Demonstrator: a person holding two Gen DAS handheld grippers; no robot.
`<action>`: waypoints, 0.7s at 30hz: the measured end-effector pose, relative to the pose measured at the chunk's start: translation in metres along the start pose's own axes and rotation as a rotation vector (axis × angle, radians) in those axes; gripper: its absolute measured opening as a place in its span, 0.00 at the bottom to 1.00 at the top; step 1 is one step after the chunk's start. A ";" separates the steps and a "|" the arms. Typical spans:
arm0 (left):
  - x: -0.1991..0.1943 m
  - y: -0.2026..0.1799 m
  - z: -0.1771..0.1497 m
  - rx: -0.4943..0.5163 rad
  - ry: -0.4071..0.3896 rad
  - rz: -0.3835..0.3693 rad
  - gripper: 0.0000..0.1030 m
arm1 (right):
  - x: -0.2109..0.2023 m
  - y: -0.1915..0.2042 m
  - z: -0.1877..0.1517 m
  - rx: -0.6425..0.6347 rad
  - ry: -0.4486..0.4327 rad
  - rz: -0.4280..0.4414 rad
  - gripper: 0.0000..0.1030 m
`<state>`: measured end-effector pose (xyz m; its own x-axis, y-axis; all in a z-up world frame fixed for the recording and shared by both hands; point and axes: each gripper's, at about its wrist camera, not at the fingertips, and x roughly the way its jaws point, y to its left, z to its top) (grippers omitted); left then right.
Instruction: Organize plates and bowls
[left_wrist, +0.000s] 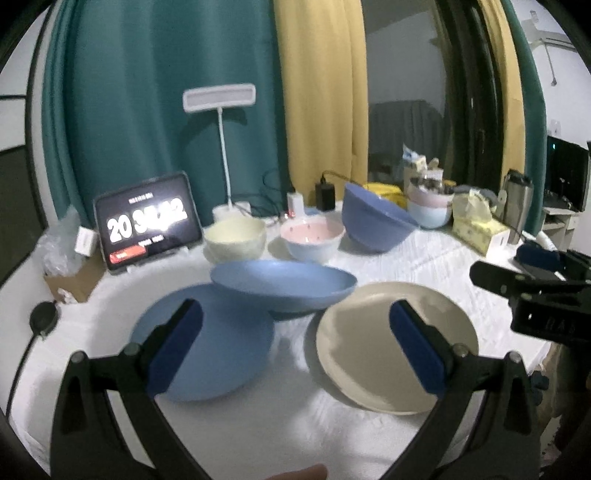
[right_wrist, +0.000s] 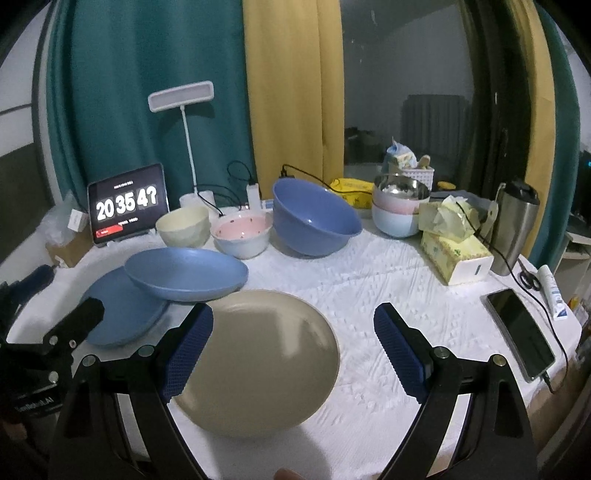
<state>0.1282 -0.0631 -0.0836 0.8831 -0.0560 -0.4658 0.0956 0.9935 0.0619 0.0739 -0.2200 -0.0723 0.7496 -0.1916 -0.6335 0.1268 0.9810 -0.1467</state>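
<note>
A flat blue plate (left_wrist: 218, 347) (right_wrist: 122, 310) lies near the table's front left. A deeper blue plate (left_wrist: 282, 286) (right_wrist: 186, 273) rests tilted on its far edge. To the right lies a beige plate (left_wrist: 373, 339) (right_wrist: 266, 354). Behind stand a cream bowl (left_wrist: 236, 236) (right_wrist: 183, 225), a pink bowl (left_wrist: 312, 240) (right_wrist: 242, 234) and a large blue bowl (left_wrist: 373, 223) (right_wrist: 314, 218) tipped on its side. My left gripper (left_wrist: 293, 321) hovers open above the gap between the plates. My right gripper (right_wrist: 293, 332) is open over the beige plate's right edge. Both are empty.
A tablet clock (right_wrist: 127, 205) and a white lamp (right_wrist: 181, 96) stand at the back left. Stacked pastel bowls (right_wrist: 397, 214), a tissue box (right_wrist: 456, 254), a steel tumbler (right_wrist: 513, 229), a phone (right_wrist: 521, 334) and a tube (right_wrist: 552, 291) fill the right side. White cloth (right_wrist: 369, 280) covers the table.
</note>
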 end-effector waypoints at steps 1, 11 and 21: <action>0.006 -0.001 -0.001 0.000 0.014 -0.002 0.99 | 0.005 -0.002 -0.001 0.001 0.009 -0.001 0.89; 0.047 -0.013 -0.014 0.030 0.113 0.009 0.98 | 0.045 -0.021 -0.010 0.034 0.091 -0.001 0.89; 0.074 -0.012 -0.029 0.043 0.186 0.042 0.98 | 0.081 -0.035 -0.024 0.052 0.162 -0.002 0.89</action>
<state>0.1788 -0.0764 -0.1444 0.7869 0.0088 -0.6171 0.0833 0.9892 0.1203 0.1145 -0.2700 -0.1363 0.6353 -0.1917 -0.7481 0.1645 0.9801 -0.1114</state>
